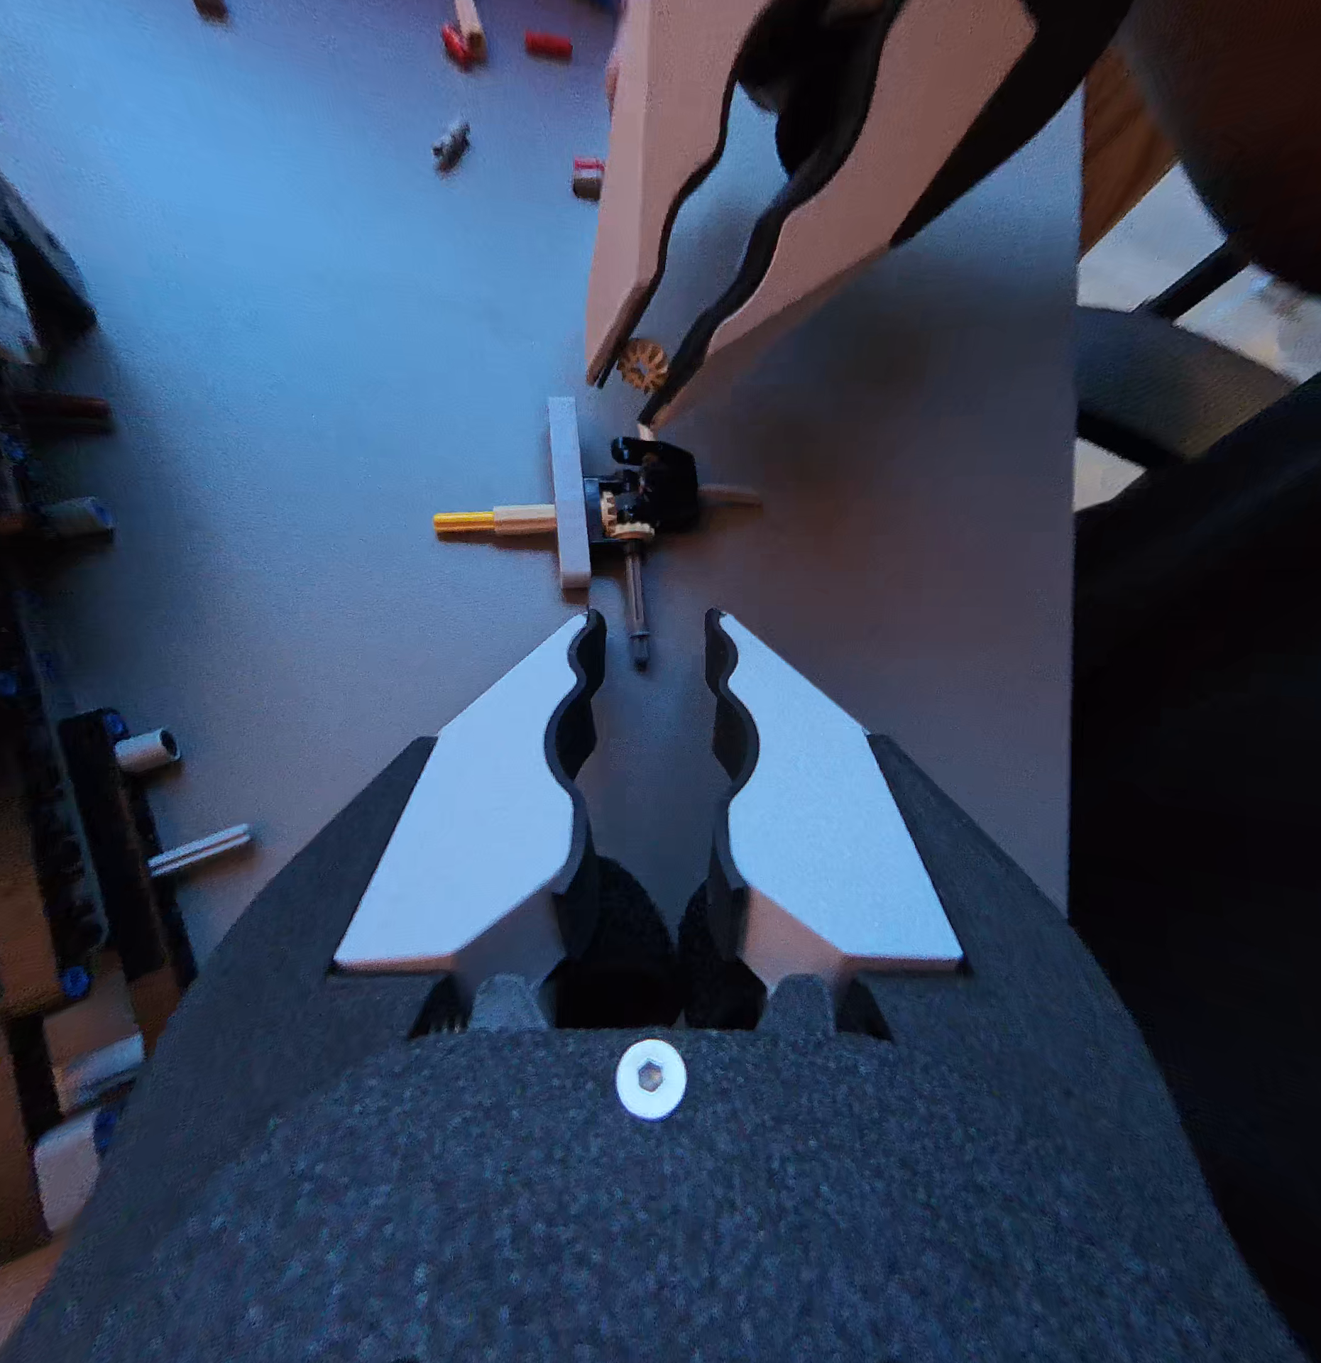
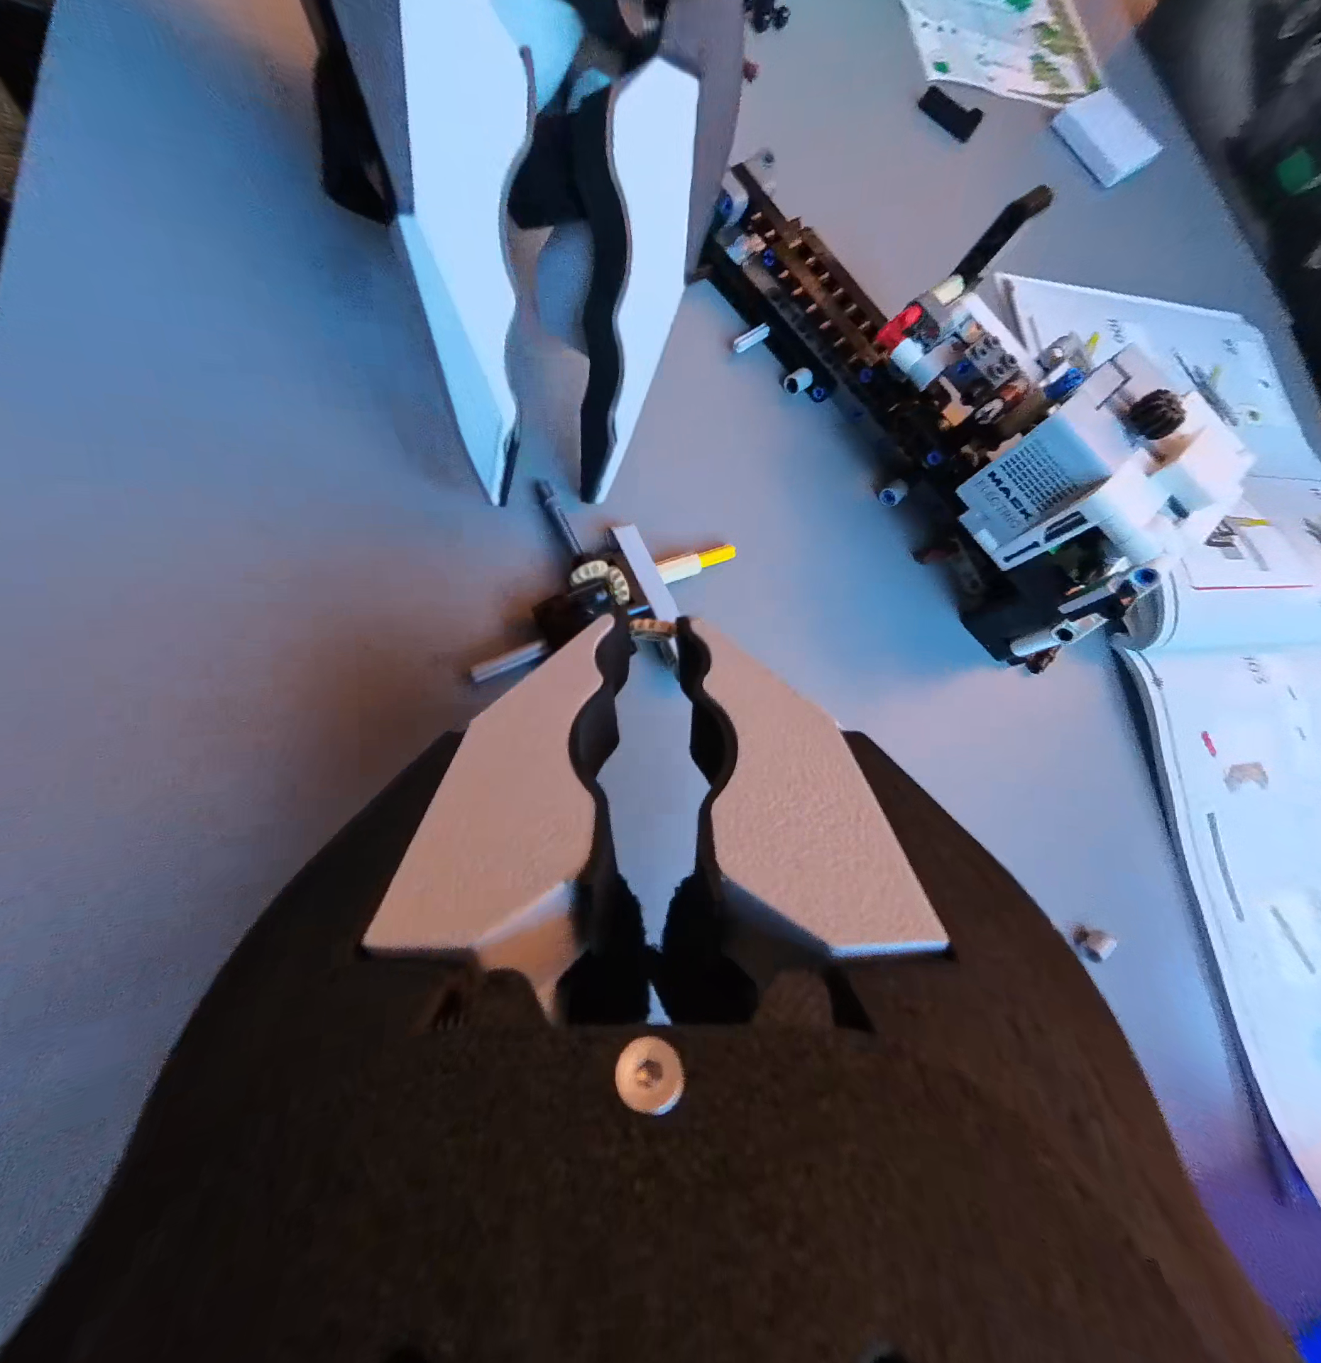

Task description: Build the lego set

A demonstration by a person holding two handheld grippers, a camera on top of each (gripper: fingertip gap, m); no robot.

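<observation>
A small sub-assembly (image 1: 628, 501) lies on the grey table: a white beam, a black gear housing with tan gears, a yellow-tipped tan axle and a dark grey axle (image 1: 635, 597). It also shows in the right wrist view (image 2: 613, 583). My left gripper (image 1: 653, 627) is open and empty, its tips on either side of the dark axle's end. My right gripper (image 2: 651, 627) is shut on a tan bevel gear (image 2: 651, 628), held just above the sub-assembly. The gear also shows in the left wrist view (image 1: 642, 363), with the right gripper (image 1: 631, 380) above the housing.
A large partly built black and white model (image 2: 974, 413) stands to the right on an open instruction booklet (image 2: 1247, 774). Loose red, tan and grey pieces (image 1: 546, 44) lie farther off on the table. A small grey piece (image 2: 1094, 942) lies by the booklet. A chair (image 1: 1173, 383) stands beyond the table edge. About 6 centimetres separates my left fingertips from my right.
</observation>
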